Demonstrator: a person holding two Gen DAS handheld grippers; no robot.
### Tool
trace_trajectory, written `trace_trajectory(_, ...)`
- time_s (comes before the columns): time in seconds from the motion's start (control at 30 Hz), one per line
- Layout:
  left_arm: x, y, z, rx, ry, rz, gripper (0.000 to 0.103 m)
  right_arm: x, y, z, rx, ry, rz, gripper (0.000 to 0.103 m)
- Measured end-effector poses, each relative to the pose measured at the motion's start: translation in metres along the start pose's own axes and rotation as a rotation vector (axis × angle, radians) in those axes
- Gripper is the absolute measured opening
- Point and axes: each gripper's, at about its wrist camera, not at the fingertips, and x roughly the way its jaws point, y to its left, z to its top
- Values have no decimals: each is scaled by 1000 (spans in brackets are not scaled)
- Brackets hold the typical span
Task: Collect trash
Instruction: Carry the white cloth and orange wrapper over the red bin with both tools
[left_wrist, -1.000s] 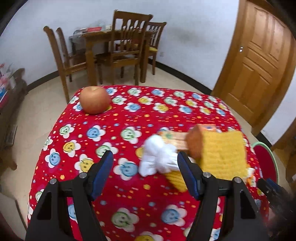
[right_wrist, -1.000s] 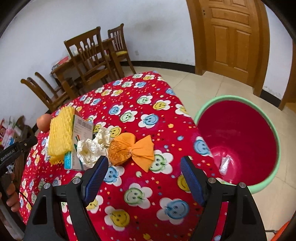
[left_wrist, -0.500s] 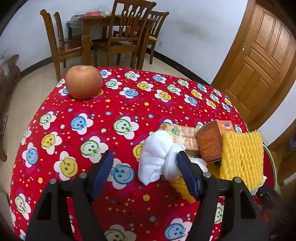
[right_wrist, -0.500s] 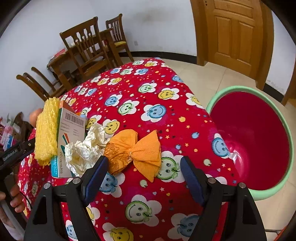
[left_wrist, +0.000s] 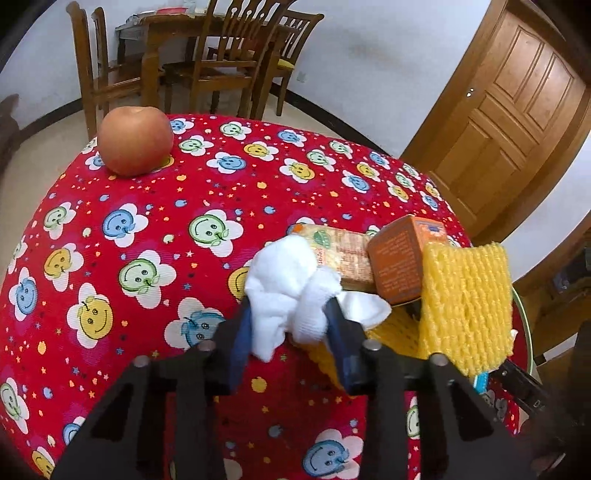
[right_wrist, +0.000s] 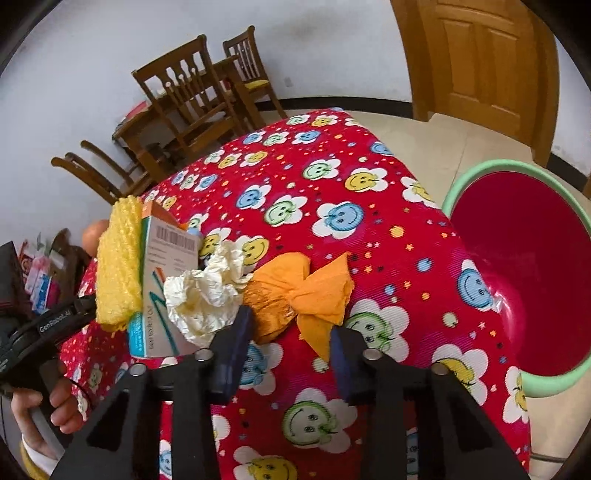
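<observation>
While my left tongs (left_wrist: 290, 325) pinch the white tissue wad (left_wrist: 291, 284) on the red tablecloth (left_wrist: 147, 229) beside the yellow foam net (left_wrist: 467, 306), my right tongs (right_wrist: 290, 332) have narrowed around the orange wrapper (right_wrist: 299, 291) near the red bin (right_wrist: 517, 254), contact unclear.

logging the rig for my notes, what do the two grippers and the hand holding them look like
Both the left gripper and right gripper have matte black angular frames with silver round bolts and dark blue padded jaws. In the right wrist view, the left unit's black body carries white "GenRobot.AI" lettering, and a bare hand shows below it.
</observation>
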Motion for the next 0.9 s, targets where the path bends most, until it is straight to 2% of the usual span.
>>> trace_trajectory(0.1, -7, 1, -2, -5, -11, 0, 29, -4, 0, -2, 12, -13, 20, 23)
trace_trajectory(0.17, -14, 2, -4, -10, -21, -4, 27, -8, -1, -3, 15, -28, 16, 9)
trace_trajectory(0.27, -24, 1, -5, -6, -39, -7, 27, -16, -3, -3, 20, -47, 16, 5)
trace_trajectory(0.7, -80, -26, -13, 51, -141, -52, 27, -58, -5, -11, 1, -145, -4, 3)
trace_trajectory(0.9, -99, -38, -18, 77, -189, -33, 27, -73, -11, -17, 6, -169, -10, 3)
